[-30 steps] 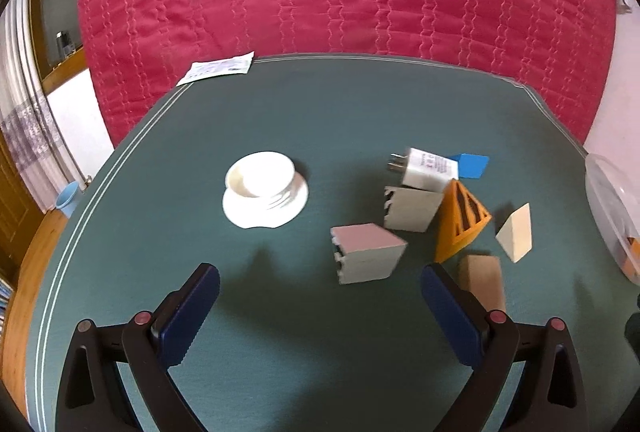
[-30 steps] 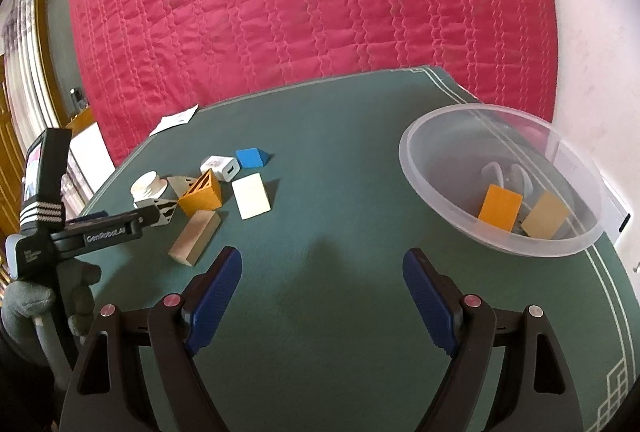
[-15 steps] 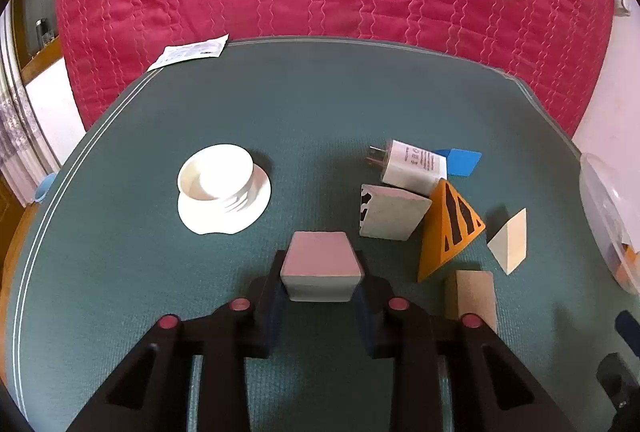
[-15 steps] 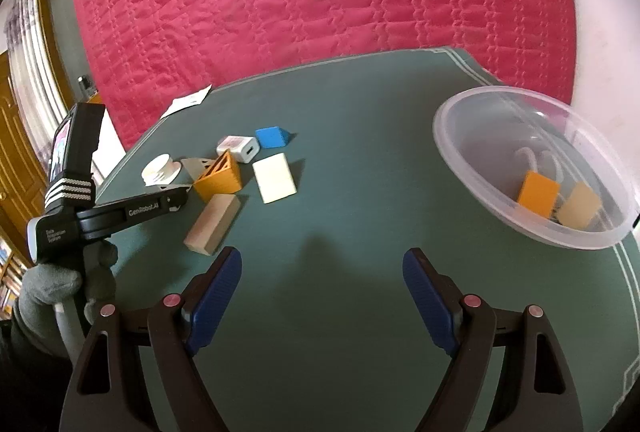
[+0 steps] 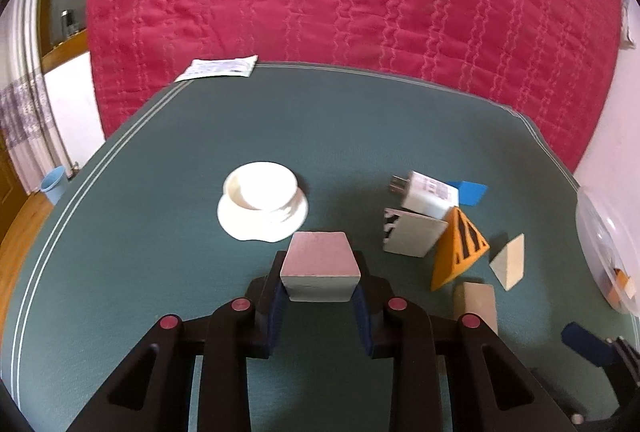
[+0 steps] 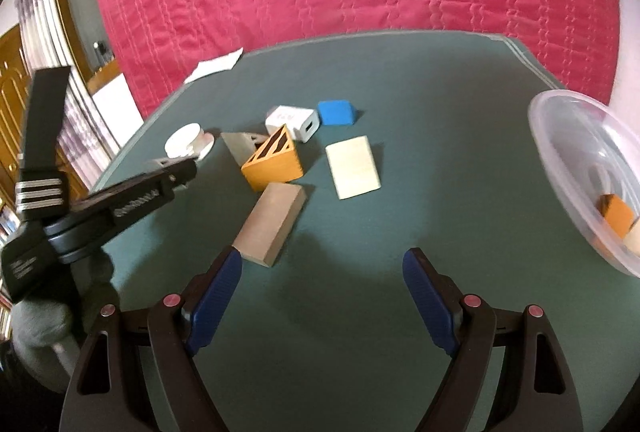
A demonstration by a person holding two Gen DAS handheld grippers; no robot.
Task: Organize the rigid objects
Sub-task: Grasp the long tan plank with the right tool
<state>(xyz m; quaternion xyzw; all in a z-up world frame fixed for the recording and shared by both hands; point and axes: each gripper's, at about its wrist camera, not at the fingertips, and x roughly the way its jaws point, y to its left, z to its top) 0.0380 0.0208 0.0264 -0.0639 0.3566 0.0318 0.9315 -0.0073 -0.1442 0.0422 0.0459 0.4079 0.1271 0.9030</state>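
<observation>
Holding: grey block (image 5: 320, 266) clamped in my left gripper (image 5: 320, 296), above the desk (image 5: 160, 232), cup and saucer (image 5: 262, 200) at 11 o'clock. Right gripper (image 6: 322, 292) wide open, empty. Step: pick made. Next, I judge: carry to the clear bowl (image 6: 560, 136) at 3 o'clock

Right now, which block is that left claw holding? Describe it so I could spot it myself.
Find the green table, then the white cup on its saucer. Just in front of the cup, the left gripper pinches a grey block between its blue pads. Unlike the loose pieces to its right, it is plain, squarish and the only one gripped.
</observation>
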